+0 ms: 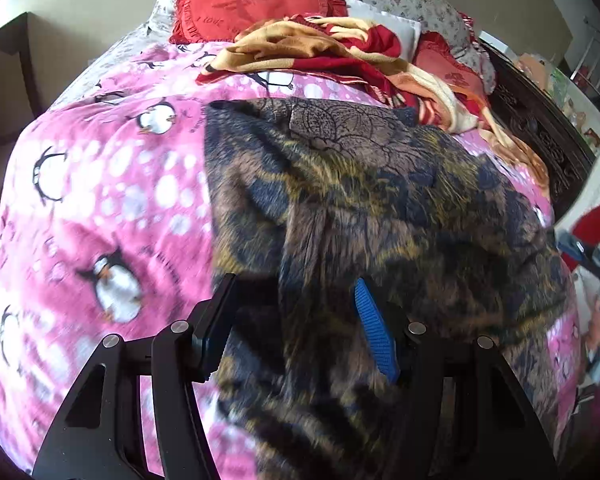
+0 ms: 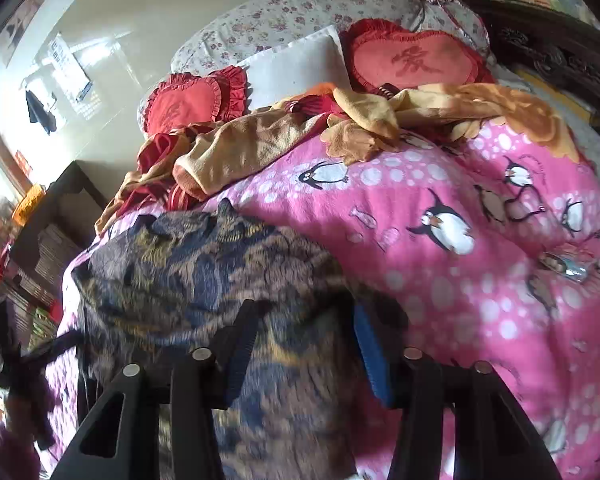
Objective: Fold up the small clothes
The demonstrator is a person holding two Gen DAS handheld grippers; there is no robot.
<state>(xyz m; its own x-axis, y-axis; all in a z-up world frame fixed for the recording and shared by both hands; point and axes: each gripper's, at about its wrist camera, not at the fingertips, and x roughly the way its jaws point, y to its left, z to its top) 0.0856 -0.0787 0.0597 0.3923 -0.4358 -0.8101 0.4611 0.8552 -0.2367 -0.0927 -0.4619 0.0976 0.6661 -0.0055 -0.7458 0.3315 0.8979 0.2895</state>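
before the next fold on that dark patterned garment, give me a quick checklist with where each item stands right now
1. Left gripper free of cloth: ok, jaws stand apart above the dark patterned garment, pads not pressing on it.
2. Right gripper free of cloth: ok, jaws apart over the same garment, nothing pinched.
3. Garment lies on the pink penguin blanket: ok.
4. Garment flat and smooth: not ok, it looks rumpled, with ridges near the far edge.
5. Tan and red blanket clear of the garment: ok in the left wrist view, where a strip of pink shows between them.
6. Near edge of the garment square: cannot tell, blurred and hidden behind the fingers.
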